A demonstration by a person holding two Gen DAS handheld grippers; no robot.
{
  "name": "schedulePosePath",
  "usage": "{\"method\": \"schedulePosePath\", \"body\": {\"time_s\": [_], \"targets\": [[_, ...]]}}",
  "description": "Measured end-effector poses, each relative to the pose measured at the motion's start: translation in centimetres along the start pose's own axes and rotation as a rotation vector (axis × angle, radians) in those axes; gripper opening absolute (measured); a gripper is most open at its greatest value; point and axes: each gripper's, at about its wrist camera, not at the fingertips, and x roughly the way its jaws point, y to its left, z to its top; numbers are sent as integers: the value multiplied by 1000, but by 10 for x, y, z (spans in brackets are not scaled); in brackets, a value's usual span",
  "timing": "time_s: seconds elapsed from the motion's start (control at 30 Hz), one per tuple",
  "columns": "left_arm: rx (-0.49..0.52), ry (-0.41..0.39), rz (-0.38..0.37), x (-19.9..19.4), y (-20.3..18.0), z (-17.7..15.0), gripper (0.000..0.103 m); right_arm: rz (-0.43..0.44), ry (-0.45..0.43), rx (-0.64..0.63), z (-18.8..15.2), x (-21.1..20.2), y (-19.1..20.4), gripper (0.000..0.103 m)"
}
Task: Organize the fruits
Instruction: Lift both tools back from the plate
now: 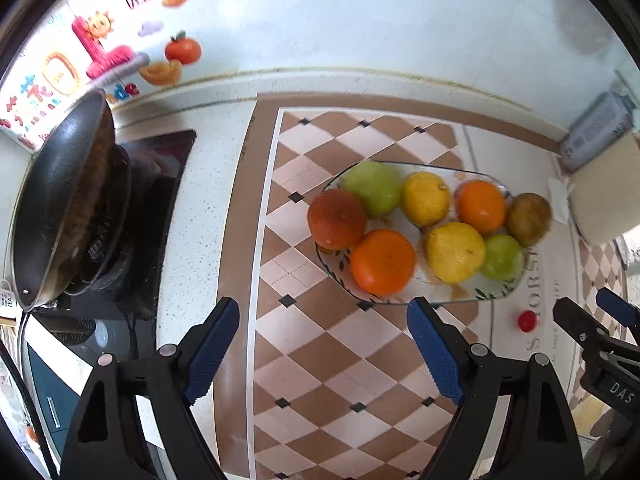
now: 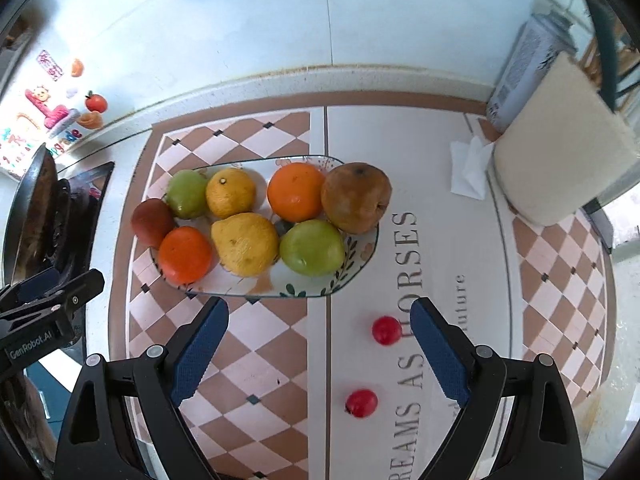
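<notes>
While both tongs hang released, the fruit plate (image 2: 362, 254) lies at 12 o'clock of the left gripper (image 1: 323, 346) and 11 o'clock of the right gripper (image 2: 319, 346); two red berries (image 2: 386, 330) (image 2: 361, 403) sit between the right jaws.

We see bright, even daylight in both views, washing out the pale tiled wall (image 1: 360, 20) with soft glare. Shadows under the fruit are faint. Fisheye distortion bends the edges into a dark rim, and the colourful wall stickers (image 1: 100, 48) look slightly blurred.
</notes>
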Motion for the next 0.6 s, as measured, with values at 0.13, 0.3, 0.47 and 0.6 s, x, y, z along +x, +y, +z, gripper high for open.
{"method": "schedulePosePath", "body": {"time_s": [0.13,0.3,0.47,0.6], "targets": [[8,-50,-20,-29,-7,-16,86,-3,-47,-7,-16,-28,1,94],[30,-122,-27,-63,-15,-35,86,1,-106,-17,-37,-67,3,94],[51,-193,-25,-99,-18,-54,86,8,-175,-29,-61,-113,5,94],[46,-239,-44,-127,-17,-70,86,18,-220,-36,-77,-144,7,94]]}}
